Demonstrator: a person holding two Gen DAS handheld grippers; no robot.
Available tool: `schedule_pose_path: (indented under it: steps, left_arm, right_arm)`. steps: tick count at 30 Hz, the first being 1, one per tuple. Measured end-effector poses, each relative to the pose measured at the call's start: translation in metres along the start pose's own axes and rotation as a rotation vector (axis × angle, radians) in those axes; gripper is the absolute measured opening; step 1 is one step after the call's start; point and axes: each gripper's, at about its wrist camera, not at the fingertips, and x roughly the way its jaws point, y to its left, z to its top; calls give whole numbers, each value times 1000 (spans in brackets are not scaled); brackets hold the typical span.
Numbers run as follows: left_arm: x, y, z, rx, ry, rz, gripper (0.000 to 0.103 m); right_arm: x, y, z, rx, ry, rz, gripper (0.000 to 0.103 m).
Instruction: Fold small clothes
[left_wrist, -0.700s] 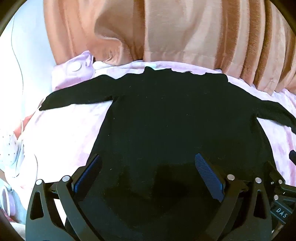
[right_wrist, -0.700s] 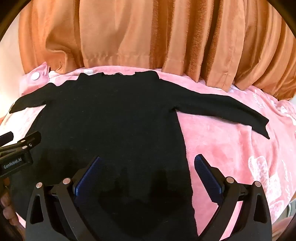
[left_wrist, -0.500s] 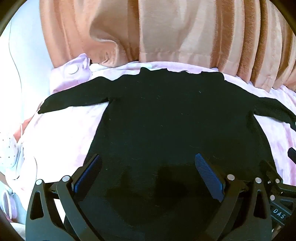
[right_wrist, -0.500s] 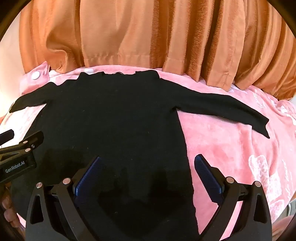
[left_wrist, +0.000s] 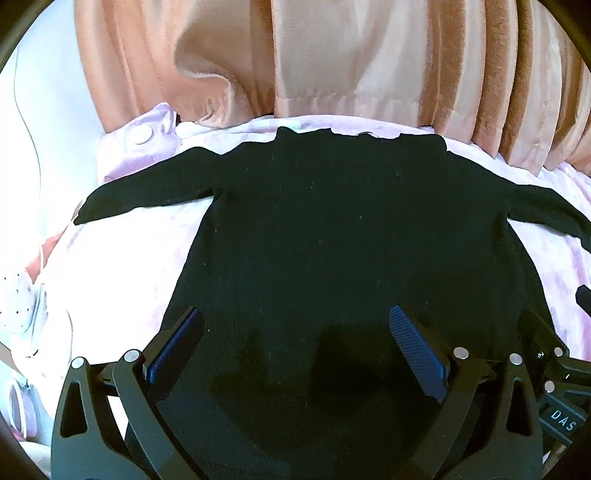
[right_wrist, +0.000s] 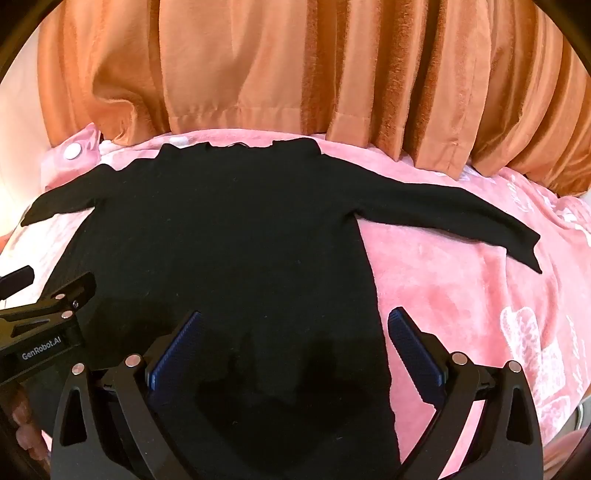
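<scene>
A small black long-sleeved sweater (left_wrist: 343, 236) lies flat on a pink blanket (left_wrist: 122, 273), neck away from me, both sleeves spread out sideways. It also shows in the right wrist view (right_wrist: 229, 236), with its right sleeve (right_wrist: 454, 214) stretched over the blanket (right_wrist: 461, 295). My left gripper (left_wrist: 295, 343) is open and empty above the sweater's lower left part. My right gripper (right_wrist: 295, 343) is open and empty above the lower right part, its right finger past the sweater's side edge. Each gripper shows at the edge of the other's view.
An orange curtain (right_wrist: 295, 66) hangs along the far edge of the blanket. A pink pillow corner with a white button (left_wrist: 142, 134) lies at the far left. White spotted cloth (left_wrist: 18, 302) lies at the left edge.
Both grippers have eased slightly forward and left over the sweater, staying open. The sweater has not moved.
</scene>
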Motion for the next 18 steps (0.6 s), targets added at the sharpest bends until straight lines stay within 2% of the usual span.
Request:
schedule_pose_path:
  steps: [18]
  left_arm:
    - [3, 7, -8, 0, 6, 8, 98]
  right_arm:
    - [0, 4, -3, -5, -2, 4, 98]
